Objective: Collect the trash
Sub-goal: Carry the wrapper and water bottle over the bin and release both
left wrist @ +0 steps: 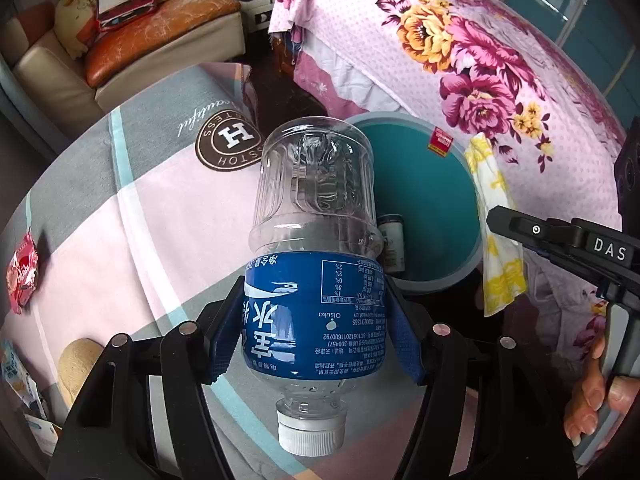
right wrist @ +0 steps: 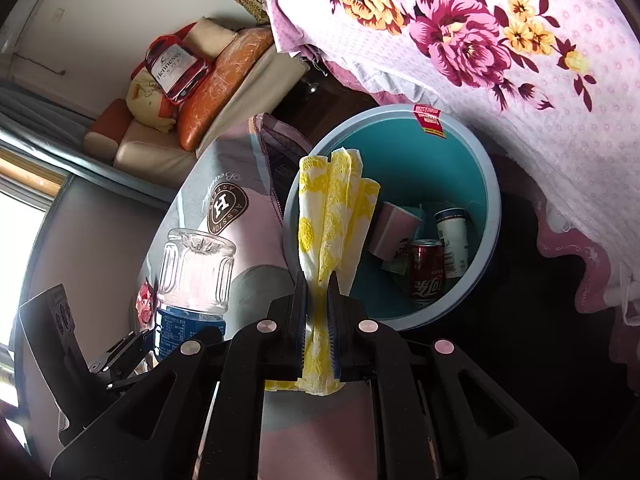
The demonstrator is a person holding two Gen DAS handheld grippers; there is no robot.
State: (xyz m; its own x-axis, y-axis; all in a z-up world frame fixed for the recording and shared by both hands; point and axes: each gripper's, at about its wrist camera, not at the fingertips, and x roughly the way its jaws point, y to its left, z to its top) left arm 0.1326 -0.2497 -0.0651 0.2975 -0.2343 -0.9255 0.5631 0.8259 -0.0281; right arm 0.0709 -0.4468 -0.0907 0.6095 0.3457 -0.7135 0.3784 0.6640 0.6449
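Note:
My left gripper (left wrist: 314, 320) is shut on a clear plastic bottle (left wrist: 316, 216) with a blue label and white cap, held cap towards the camera, base pointing at the teal bin (left wrist: 432, 184). My right gripper (right wrist: 318, 284) is shut on a folded yellow-and-white paper napkin (right wrist: 336, 208), held over the near rim of the teal bin (right wrist: 472, 152). The napkin (left wrist: 496, 240) hangs by the bin's right rim in the left wrist view. The bottle (right wrist: 192, 276) shows left of the bin in the right wrist view. The bin holds a red can (right wrist: 426, 276), a pink cup (right wrist: 390, 232) and a white can (right wrist: 452, 240).
A pink and grey cloth covers the table (left wrist: 140, 216). On it lie a red snack wrapper (left wrist: 22, 276), a tan round object (left wrist: 78, 364) and packets (left wrist: 20, 392) at the left edge. A floral bedspread (left wrist: 460, 48) hangs beside the bin. A sofa with cushions (left wrist: 132, 40) stands behind.

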